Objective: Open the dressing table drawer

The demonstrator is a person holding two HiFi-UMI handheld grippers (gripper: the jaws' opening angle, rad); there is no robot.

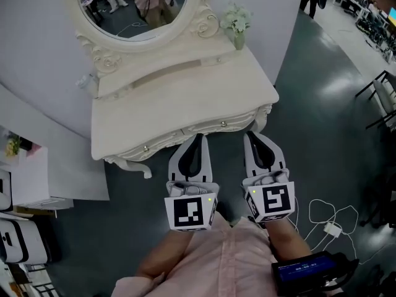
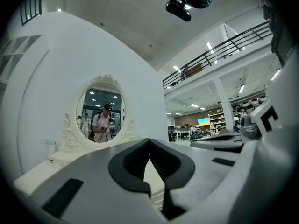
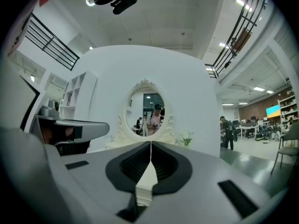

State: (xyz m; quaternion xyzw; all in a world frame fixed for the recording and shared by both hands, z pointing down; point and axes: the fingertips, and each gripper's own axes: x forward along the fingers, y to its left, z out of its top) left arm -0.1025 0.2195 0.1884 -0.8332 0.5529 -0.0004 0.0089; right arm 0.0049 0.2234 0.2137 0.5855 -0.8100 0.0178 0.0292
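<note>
Head view: mounted above the person, facing steeply down on the desk top, left gripper and right gripper, at close range; left gripper view and right gripper view: low, level, looking along their own fingers over the desk edge; all three share the oval mirror.

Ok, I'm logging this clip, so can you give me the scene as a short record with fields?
furniture: cream dressing table, oval mirror at back
drawer: looks closed
on top: plant, back right corner
left gripper: shut, empty, tip at the front edge
right gripper: shut, empty, beside the left, same edge
</note>
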